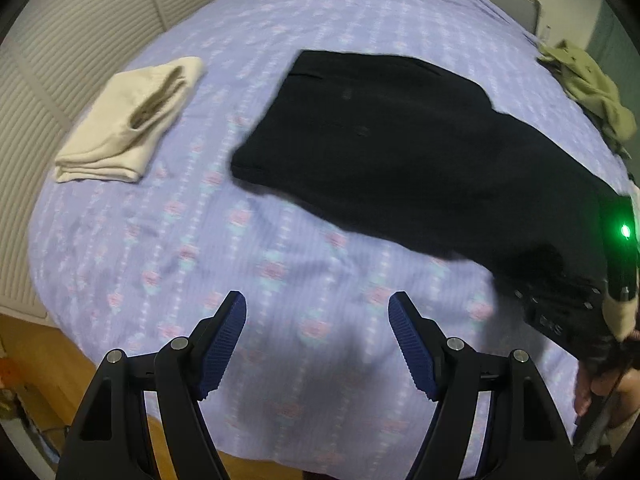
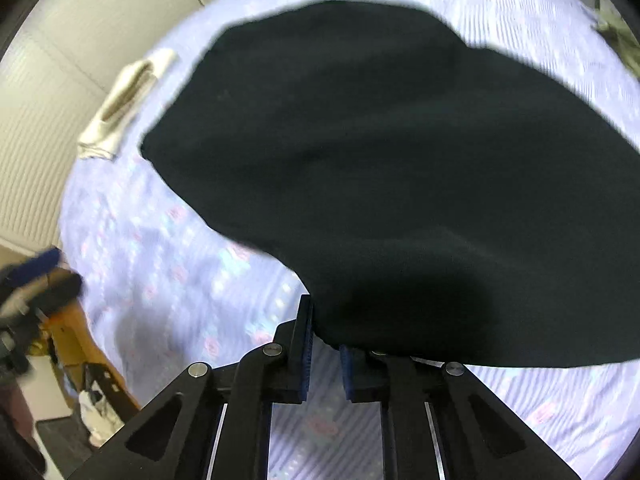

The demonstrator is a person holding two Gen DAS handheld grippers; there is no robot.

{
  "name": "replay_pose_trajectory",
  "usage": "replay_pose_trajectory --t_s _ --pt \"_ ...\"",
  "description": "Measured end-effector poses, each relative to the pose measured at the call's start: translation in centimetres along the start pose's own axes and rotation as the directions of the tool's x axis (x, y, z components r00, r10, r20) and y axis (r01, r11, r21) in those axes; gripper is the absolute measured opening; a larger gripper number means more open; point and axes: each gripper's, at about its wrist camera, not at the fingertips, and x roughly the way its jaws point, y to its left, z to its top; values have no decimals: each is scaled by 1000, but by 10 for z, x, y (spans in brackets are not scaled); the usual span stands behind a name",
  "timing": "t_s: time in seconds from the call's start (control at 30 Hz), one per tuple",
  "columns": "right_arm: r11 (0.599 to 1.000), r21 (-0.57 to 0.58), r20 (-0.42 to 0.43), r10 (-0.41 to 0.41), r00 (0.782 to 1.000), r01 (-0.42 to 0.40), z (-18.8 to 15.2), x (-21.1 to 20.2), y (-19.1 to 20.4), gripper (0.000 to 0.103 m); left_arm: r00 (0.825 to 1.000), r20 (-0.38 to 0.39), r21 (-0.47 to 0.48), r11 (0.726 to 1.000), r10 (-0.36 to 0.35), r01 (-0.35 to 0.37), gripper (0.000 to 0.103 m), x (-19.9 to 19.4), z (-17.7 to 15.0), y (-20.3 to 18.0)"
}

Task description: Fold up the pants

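Note:
Black pants lie flat on the lilac patterned bedsheet, waistband end toward the far left, legs running to the near right. My left gripper hangs open over bare sheet in front of the pants, with nothing between its blue pads. In the right wrist view the pants fill most of the picture. My right gripper has its jaws nearly together on the near edge of the fabric, which drapes over the right fingertip and hides it.
A folded cream garment rests on the sheet to the left of the pants. A crumpled olive garment lies at the far right edge. Louvred doors stand beyond the bed's left side. Wooden floor shows below the near corner.

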Motion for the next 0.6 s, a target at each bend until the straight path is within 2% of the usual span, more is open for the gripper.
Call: replay_pose_trajectory --t_s 0.07,0.1,0.13,0.17,0.2,0.23,0.27,0.37,0.4,0.5,0.6 --pt "1000 7 3 -25 1000 25 3 -8 2 20 1000 4 -13 1000 12 -12 74 2 8 12" --pt "998 21 -20 -58 998 59 3 -13 5 33 1000 11 -19 1000 10 -10 76 3 14 20" --pt "995 46 -53 -86 995 89 2 -18 8 41 1000 22 -25 1000 10 -9 79 3 21 28" --pt "992 76 -86 -97 992 103 0 -27 12 45 999 33 -30 1000 7 -6 80 4 27 35" --pt "993 93 -86 -71 994 79 -1 -38 17 45 999 50 -32 999 -9 10 81 5 37 44" --pt "994 101 -52 -25 998 30 -1 -55 24 45 998 60 -31 999 -25 27 81 7 44 51" --pt "995 98 -22 -29 999 31 2 -66 30 45 996 69 -29 998 -50 53 81 9 52 57" --pt "986 86 80 -150 985 143 28 -91 43 63 986 98 14 991 -135 134 81 20 84 70" --pt "984 78 118 -168 979 159 46 -93 46 64 981 105 41 987 -162 158 81 26 97 72" --pt "979 64 146 -203 968 196 89 -87 48 64 960 120 117 964 -253 239 78 50 141 75" --pt "971 70 194 -238 952 228 133 -75 54 64 945 105 157 943 -311 293 64 75 180 76"
